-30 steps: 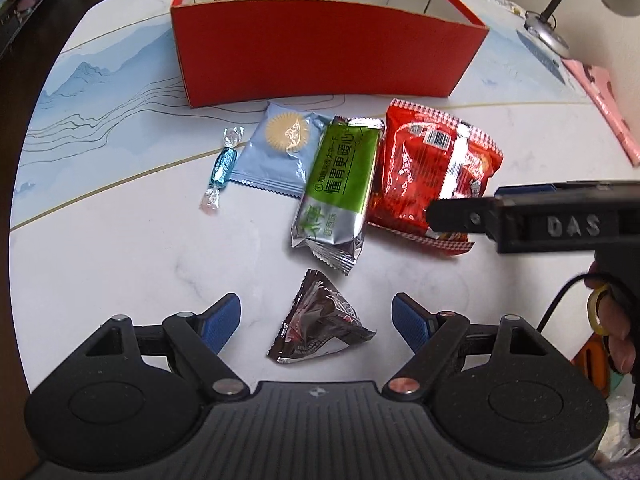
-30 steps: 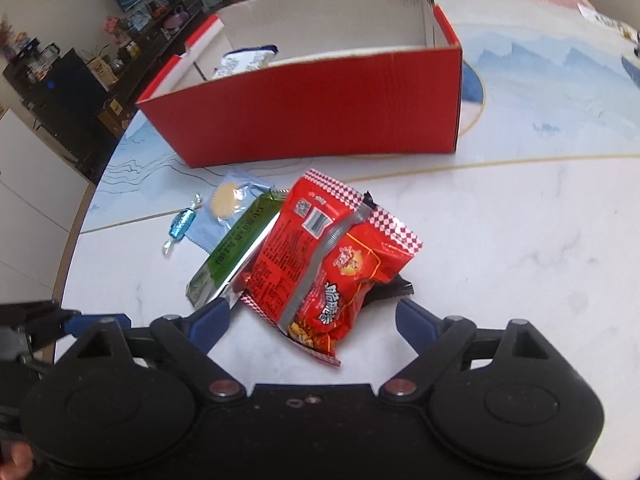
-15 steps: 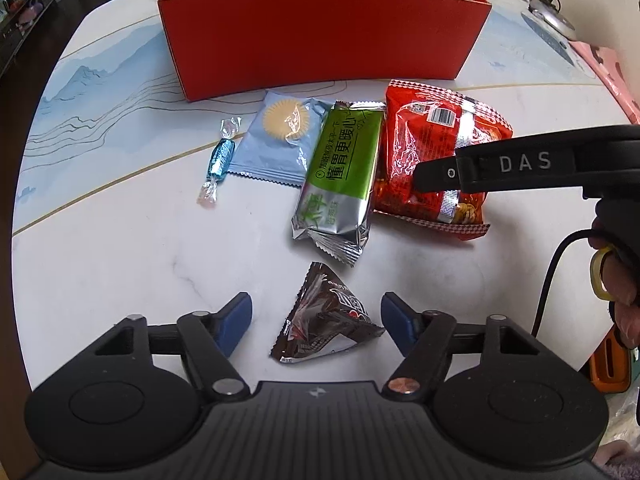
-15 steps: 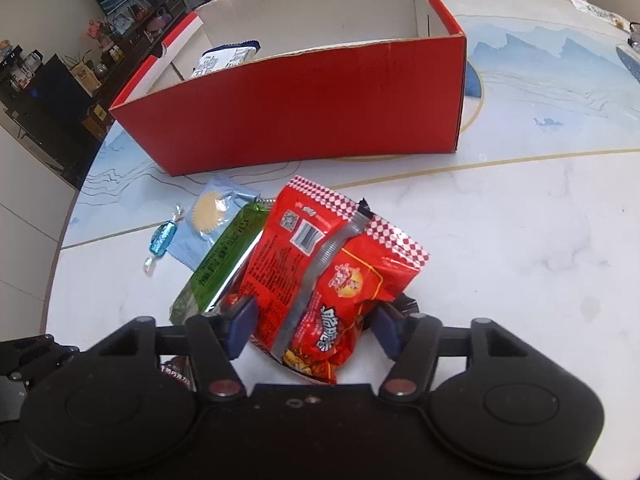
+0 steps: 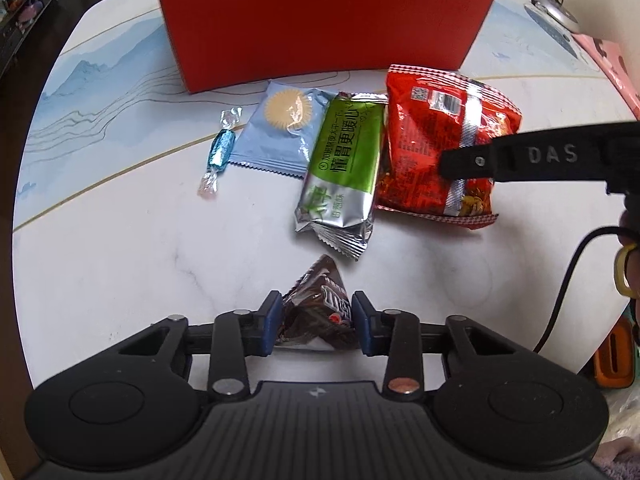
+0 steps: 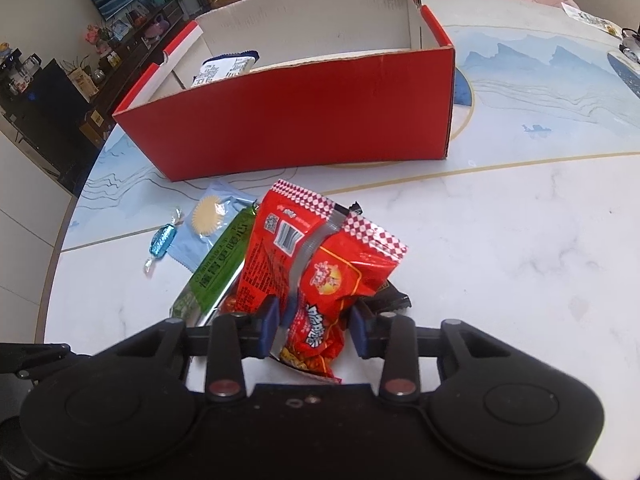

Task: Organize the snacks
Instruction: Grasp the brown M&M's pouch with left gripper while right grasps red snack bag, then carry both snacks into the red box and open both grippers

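My left gripper (image 5: 316, 326) is shut on a small brown chocolate packet (image 5: 318, 316) on the white table. My right gripper (image 6: 314, 326) is shut on the near end of a red snack bag (image 6: 316, 256); the bag also shows in the left wrist view (image 5: 432, 136). A green-silver bar (image 5: 344, 168), a light blue packet (image 5: 280, 128) and a blue wrapped candy (image 5: 220, 152) lie in a row beside it. The red box (image 6: 304, 112) stands behind them, open-topped, with a white-blue packet (image 6: 224, 68) inside at its left end.
A dark packet (image 6: 394, 296) lies partly under the red bag. A desk lamp base (image 5: 552, 4) and a pink item (image 5: 612, 64) sit at the table's far right. A dark cabinet with small items (image 6: 48, 80) stands beyond the table's left edge.
Both grippers have closed: the left onto the brown chocolate packet, the right onto the red snack bag. Both have moved in closer to the snacks.
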### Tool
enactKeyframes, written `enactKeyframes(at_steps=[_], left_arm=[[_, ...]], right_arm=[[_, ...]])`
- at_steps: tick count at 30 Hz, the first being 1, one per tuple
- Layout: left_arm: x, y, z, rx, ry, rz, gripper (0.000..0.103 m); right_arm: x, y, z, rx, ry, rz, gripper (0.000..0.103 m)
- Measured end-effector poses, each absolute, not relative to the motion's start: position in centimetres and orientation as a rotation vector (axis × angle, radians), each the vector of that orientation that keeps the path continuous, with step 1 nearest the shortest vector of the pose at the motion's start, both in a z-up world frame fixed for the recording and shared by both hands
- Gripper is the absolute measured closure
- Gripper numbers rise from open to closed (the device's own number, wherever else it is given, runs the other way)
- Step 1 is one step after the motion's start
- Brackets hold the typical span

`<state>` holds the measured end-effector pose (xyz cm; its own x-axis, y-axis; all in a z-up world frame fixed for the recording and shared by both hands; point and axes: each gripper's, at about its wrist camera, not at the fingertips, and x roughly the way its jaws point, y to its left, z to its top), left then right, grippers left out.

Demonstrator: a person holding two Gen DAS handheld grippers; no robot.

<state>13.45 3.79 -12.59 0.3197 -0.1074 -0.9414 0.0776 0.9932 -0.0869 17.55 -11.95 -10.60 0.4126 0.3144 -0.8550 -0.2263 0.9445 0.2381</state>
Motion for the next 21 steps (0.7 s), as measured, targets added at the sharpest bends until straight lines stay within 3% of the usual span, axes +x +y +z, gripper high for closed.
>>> enactKeyframes(at_steps=[21], left_arm=[[11.7,9.8,-10.4,-0.262,1.164,-0.049,0.071]], right_arm=[[14.4,-12.7,-7.6,0.148,0.989,0.274,0.081]])
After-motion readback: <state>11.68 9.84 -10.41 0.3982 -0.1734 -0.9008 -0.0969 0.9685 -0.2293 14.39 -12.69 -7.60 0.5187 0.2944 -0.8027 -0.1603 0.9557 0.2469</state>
